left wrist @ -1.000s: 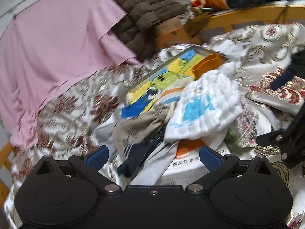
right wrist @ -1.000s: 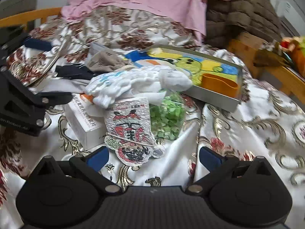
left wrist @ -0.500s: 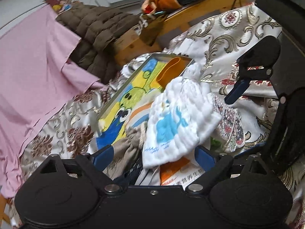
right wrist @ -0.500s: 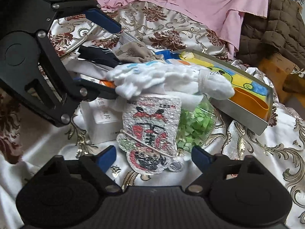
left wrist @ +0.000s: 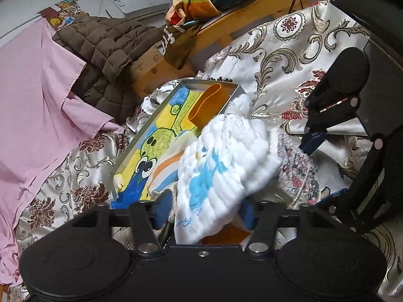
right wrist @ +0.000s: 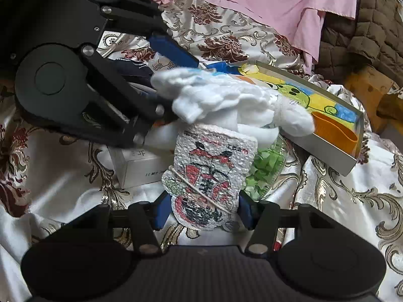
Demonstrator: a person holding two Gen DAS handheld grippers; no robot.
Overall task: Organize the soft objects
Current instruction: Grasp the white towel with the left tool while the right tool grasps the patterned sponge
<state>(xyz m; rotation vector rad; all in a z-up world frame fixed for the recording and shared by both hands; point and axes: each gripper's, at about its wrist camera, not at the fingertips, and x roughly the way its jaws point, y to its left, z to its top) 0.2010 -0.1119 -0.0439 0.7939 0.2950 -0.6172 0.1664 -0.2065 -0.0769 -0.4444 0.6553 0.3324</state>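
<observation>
A white quilted cloth (left wrist: 214,171) with a blue print lies on top of a pile on the patterned bedspread. Its near end sits between the fingers of my left gripper (left wrist: 205,212), whose jaws are closing; I see no pad pressing on it. From the right wrist view the left gripper (right wrist: 181,90) straddles the same cloth (right wrist: 226,98) from the left. A foam-net pouch (right wrist: 209,173) with a red cartoon figure lies between the fingers of my right gripper (right wrist: 202,212), which is also closing, its pads close beside the pouch's edges. The right gripper (left wrist: 320,171) shows in the left wrist view.
Under the cloth are a white carton (right wrist: 141,168), a bag of green pieces (right wrist: 264,168) and a navy garment (right wrist: 136,68). A metal tray (right wrist: 327,151) holds a cartoon picture and an orange cup (left wrist: 206,105). A pink sheet (left wrist: 37,100), a brown quilted jacket (left wrist: 105,50) and the wooden bed frame (left wrist: 226,27) lie behind.
Both pairs of jaws have narrowed. The left gripper rolled and moved in until the white cloth lies between its fingers. The right gripper now has the pouch between its fingers.
</observation>
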